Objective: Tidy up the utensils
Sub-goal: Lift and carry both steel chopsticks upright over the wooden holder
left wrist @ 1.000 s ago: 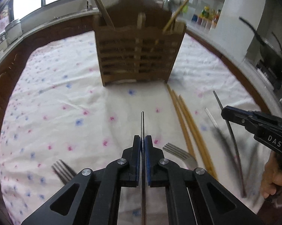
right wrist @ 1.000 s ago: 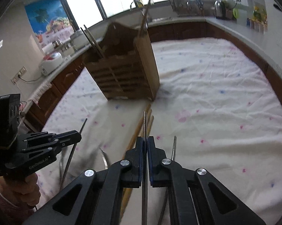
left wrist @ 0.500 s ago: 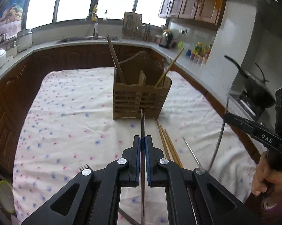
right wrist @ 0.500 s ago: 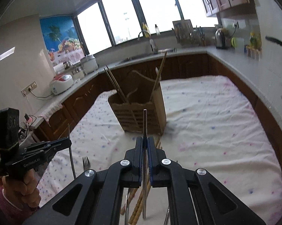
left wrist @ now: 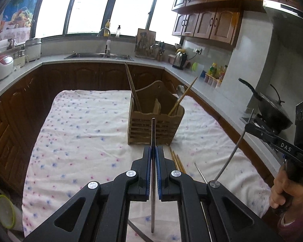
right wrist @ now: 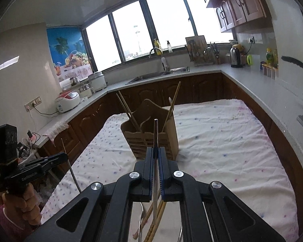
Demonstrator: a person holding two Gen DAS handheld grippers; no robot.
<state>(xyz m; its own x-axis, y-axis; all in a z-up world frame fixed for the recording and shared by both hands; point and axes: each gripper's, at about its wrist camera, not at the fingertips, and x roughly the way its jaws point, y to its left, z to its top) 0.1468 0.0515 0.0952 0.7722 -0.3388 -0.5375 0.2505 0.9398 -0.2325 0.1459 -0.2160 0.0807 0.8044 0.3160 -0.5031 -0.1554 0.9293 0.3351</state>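
Flowered tablecloth covers the tabletop, spread edge to edge. Wooden utensil caddy stands upright toward the far edge, roughly mid-width. Chopsticks lean out of its left compartment and its right one; a spoon bowl shows in the right compartment too.

On the cloth, between the caddy and the near edge, a bundle of loose chopsticks lies pointing at the caddy's right front corner. A thin metal handle lies just beside them on the right.

My left claw: fingers nearly together, pinching a slim metal utensil handle between the blue pads. Handle runs straight along the fingers, tip pointing at the caddy front, raised off the cloth.

My right claw: same narrow closure, pads clamped on another metal utensil handle, aimed at the caddy. Its business end is hidden under the fingers; cannot tell fork or spoon for either.
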